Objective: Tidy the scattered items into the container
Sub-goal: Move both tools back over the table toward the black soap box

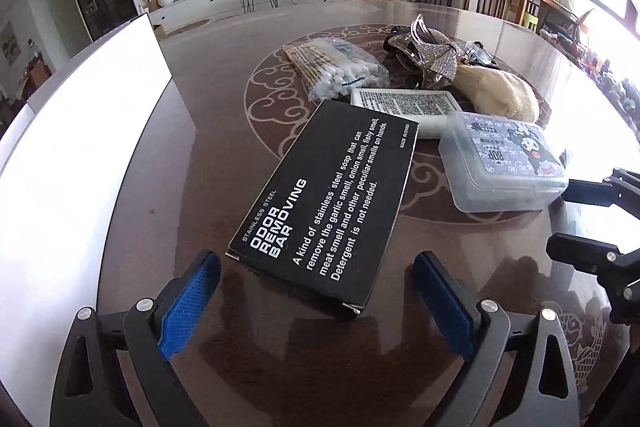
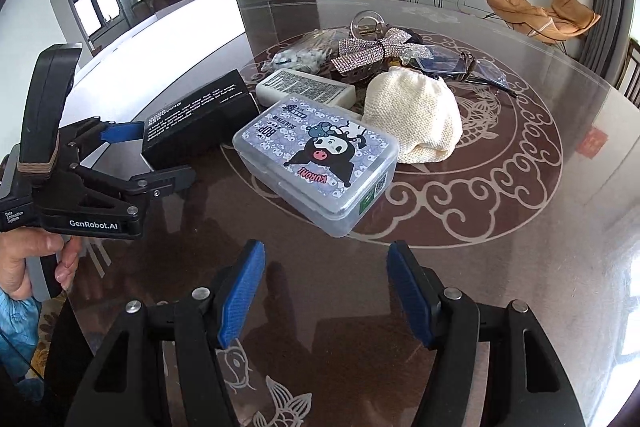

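Note:
A black box [image 1: 328, 207] printed "ODOR REMOVING BAR" lies flat on the dark table, and its near corner reaches between the jaws of my left gripper [image 1: 316, 259]. The gripper is open, and its blue pads [image 1: 192, 303] stand clear of the box on both sides. From the right wrist view, the left gripper [image 2: 168, 155] hovers at the black box [image 2: 196, 123]. My right gripper [image 2: 326, 251] is open and empty, just short of a clear plastic case [image 2: 316, 163] with a cartoon sticker. A large, overexposed white container [image 1: 80, 147] stands at the left.
Behind the case lie a cream knitted pouch [image 2: 412, 115], a white printed pack [image 2: 304, 87], a bag of cotton swabs [image 1: 340, 67], a rhinestone bow clip [image 2: 372, 47] and glasses [image 2: 452, 63]. A hand [image 2: 24, 259] holds the left gripper. Chairs stand past the table's far edge.

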`<state>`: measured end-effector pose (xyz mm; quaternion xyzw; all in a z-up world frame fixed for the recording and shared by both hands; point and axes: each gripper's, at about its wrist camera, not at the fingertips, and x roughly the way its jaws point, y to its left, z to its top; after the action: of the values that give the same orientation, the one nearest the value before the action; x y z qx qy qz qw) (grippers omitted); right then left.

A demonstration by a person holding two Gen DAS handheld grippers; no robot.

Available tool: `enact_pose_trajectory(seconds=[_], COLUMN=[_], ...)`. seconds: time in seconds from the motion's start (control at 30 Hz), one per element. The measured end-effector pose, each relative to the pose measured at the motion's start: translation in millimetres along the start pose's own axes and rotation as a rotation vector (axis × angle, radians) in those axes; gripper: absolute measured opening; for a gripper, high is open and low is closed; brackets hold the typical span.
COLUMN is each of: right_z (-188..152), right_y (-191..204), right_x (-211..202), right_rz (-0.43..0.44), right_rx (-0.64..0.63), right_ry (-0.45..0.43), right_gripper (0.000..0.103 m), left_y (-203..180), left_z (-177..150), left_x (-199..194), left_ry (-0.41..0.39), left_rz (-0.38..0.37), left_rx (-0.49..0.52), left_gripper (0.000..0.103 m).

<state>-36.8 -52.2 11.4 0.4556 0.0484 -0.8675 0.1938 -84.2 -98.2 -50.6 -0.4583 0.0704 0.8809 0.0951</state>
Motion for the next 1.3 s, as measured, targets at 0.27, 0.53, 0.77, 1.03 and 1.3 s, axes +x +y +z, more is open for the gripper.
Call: enact_pose_trajectory(seconds=[0.27, 0.53, 0.77, 1.03, 1.3], right_z=[51, 94, 96, 96, 97], right_y=[-13, -63, -62, -62, -62], right_x=[41, 69, 69, 69, 68], right_rz=[-0.095, -0.171, -0.174, -0.174, -0.174], right_rx=[-0.018, 0.074, 0.071, 0.071, 0.071], right_ry=[-0.013, -0.027, -0.027, -0.027, -0.027], right_gripper=[0.073, 0.087, 0.087, 0.087, 0.087], left_y=[-6, -26, -23, -19, -19], left_z=[47, 103, 93, 88, 87], left_x=[37, 72, 66, 66, 66], left_ry=[0.007, -0.002, -0.016, -0.010, -0.010], left_rz=[0.024, 0.077, 0.103, 0.092, 0.092], left_rx=[-0.091, -0.086, -0.161, -0.189, -0.189], left_gripper=[0.103, 0.103, 0.103, 0.103, 0.103])
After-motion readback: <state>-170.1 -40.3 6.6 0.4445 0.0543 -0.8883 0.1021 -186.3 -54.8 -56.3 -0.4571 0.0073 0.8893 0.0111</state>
